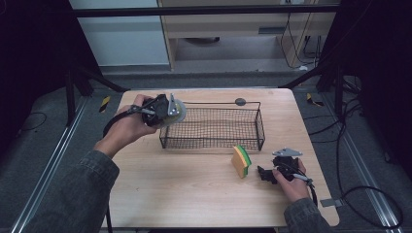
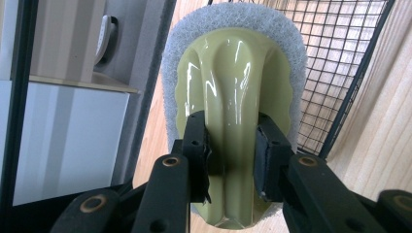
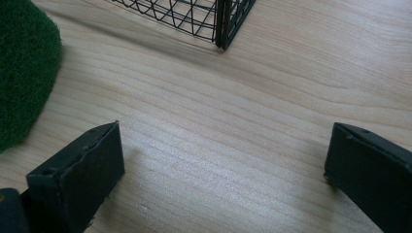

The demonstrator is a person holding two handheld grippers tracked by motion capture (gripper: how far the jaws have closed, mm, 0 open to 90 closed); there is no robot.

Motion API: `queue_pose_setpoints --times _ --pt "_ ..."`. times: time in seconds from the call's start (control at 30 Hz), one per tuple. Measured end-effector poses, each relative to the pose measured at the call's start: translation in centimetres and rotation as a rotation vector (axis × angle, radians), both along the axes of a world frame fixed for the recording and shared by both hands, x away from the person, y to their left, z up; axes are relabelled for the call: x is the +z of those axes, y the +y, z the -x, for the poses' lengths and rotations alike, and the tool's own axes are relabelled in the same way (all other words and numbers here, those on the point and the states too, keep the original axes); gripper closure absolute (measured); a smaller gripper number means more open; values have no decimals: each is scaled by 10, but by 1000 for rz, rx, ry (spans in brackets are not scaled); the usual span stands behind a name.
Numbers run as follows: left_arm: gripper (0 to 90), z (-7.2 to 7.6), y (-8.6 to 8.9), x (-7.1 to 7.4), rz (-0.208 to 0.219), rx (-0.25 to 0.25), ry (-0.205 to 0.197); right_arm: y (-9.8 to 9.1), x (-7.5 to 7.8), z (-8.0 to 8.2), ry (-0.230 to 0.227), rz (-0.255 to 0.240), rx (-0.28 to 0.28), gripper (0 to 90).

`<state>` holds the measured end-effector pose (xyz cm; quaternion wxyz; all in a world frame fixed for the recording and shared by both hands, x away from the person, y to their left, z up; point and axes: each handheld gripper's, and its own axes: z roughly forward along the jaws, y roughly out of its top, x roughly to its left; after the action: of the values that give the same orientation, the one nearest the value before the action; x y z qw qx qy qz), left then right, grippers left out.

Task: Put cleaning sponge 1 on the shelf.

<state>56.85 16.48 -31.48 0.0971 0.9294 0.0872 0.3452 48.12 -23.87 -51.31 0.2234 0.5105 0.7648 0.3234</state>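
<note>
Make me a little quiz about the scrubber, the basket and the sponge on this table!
1. True or false: the left gripper holds the scrubber by its green handle.
2. Where does the sponge stand?
A. inside the basket
B. on the table, in front of the basket
C. between the right gripper's fingers
3. Fill in the gap: the fingers of the right gripper are ____, with nothing between them.

Key:
1. True. The fingers press on both sides of the handle, near the left end of the basket.
2. B. It stands on edge on the table, left of the right gripper.
3. Open.
</note>
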Motion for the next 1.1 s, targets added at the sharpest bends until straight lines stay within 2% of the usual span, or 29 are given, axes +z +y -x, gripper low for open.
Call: queue_pose_setpoints --times 0.3,0.6,0.97,1.1 --pt "703 -5 -5 -3 -6 -18 2 -2 0 0 3 -5 -1 9" --pt "703 -9 -5 -4 -3 -14 7 -14 0 -2 1 -6 -35 9" --pt "703 -13 -10 -7 -7 -44 8 -17 0 -1 -1 -2 -41 8" --pt "703 -14 -12 -10 -15 -50 16 -20 0 0 -1 -4 -58 8"
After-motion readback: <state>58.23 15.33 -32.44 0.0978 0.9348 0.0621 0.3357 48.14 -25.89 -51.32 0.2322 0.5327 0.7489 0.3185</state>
